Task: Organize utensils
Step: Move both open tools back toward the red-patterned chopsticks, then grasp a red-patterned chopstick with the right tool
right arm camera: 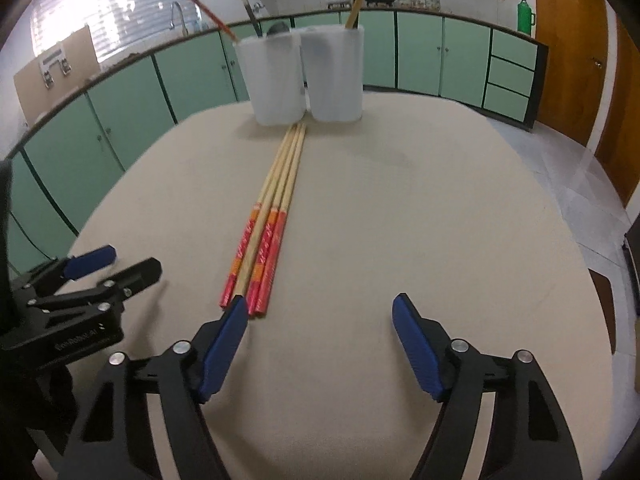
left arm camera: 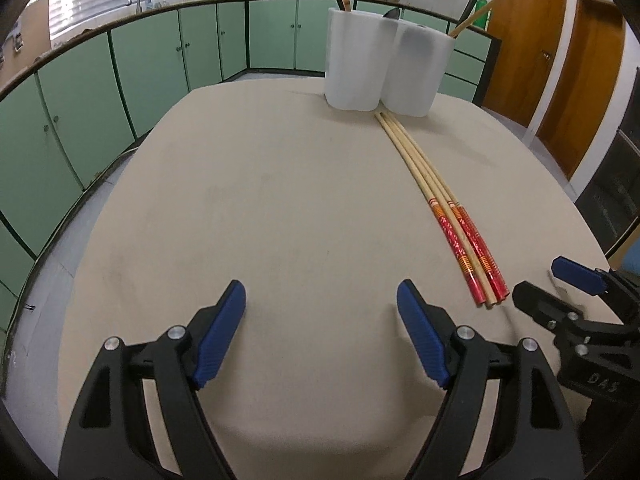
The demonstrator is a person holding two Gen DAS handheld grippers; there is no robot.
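Three wooden chopsticks (left arm camera: 438, 196) (right arm camera: 278, 204) with red patterned handles lie side by side on the beige table (left arm camera: 240, 200). Their thin tips touch the base of a white two-cup holder (left arm camera: 380, 68) (right arm camera: 300, 76). The holder stands at the far edge with several chopsticks and a spoon upright in it. My left gripper (left arm camera: 320, 292) (right arm camera: 120, 264) is open over bare table, left of the handles. My right gripper (right arm camera: 320, 304) (left arm camera: 548, 286) is open too. Its left fingertip (right arm camera: 236, 316) sits right at the chopsticks' near ends, and the gap between its fingers holds nothing.
The table's rounded edge (right arm camera: 560, 208) drops off on all sides. Green cabinets (left arm camera: 120, 80) under a counter run behind, with a sink tap by the window. Brown wooden doors (left arm camera: 560, 60) stand at the right.
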